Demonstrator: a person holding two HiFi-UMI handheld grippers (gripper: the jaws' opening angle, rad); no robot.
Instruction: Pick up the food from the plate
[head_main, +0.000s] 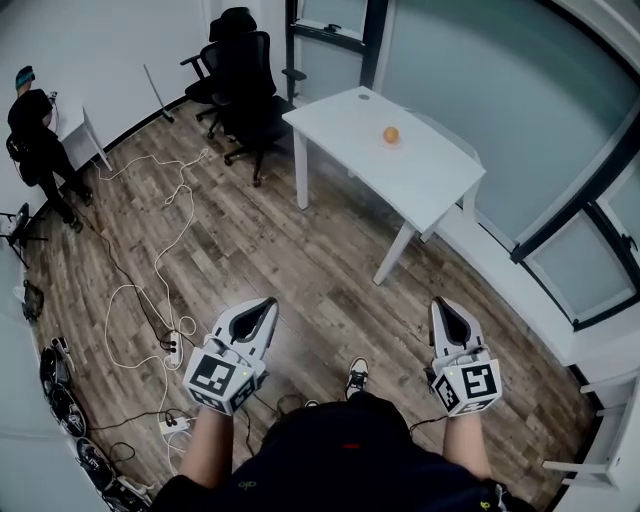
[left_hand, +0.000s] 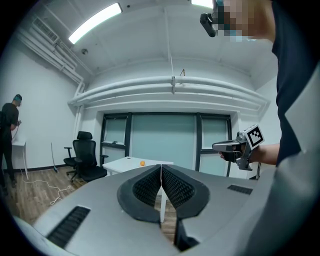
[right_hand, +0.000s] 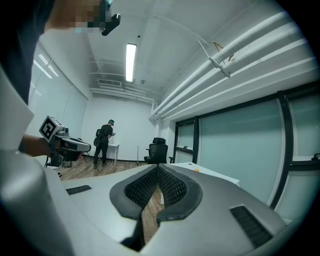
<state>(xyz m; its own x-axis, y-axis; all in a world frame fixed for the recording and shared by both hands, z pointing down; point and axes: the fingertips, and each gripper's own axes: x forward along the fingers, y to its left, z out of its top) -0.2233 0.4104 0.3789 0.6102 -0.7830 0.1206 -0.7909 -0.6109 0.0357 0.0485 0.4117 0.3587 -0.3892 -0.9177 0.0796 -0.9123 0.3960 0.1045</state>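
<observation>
A small orange food item (head_main: 391, 135) lies on the white table (head_main: 420, 175) across the room; at this distance no plate shows under it. It also appears as an orange dot (left_hand: 142, 163) in the left gripper view and an orange speck (right_hand: 196, 170) in the right gripper view. My left gripper (head_main: 265, 302) is held over the wooden floor, far short of the table, its jaws shut with nothing in them. My right gripper (head_main: 445, 303) is level with it to the right, also shut and holding nothing. Both point toward the table.
Black office chairs (head_main: 240, 70) stand left of the table. White cables (head_main: 160, 250) and power strips (head_main: 173, 345) trail over the floor at left. A person in black (head_main: 35, 130) stands at a small desk by the far left wall. Glass partition walls (head_main: 520, 120) run behind the table.
</observation>
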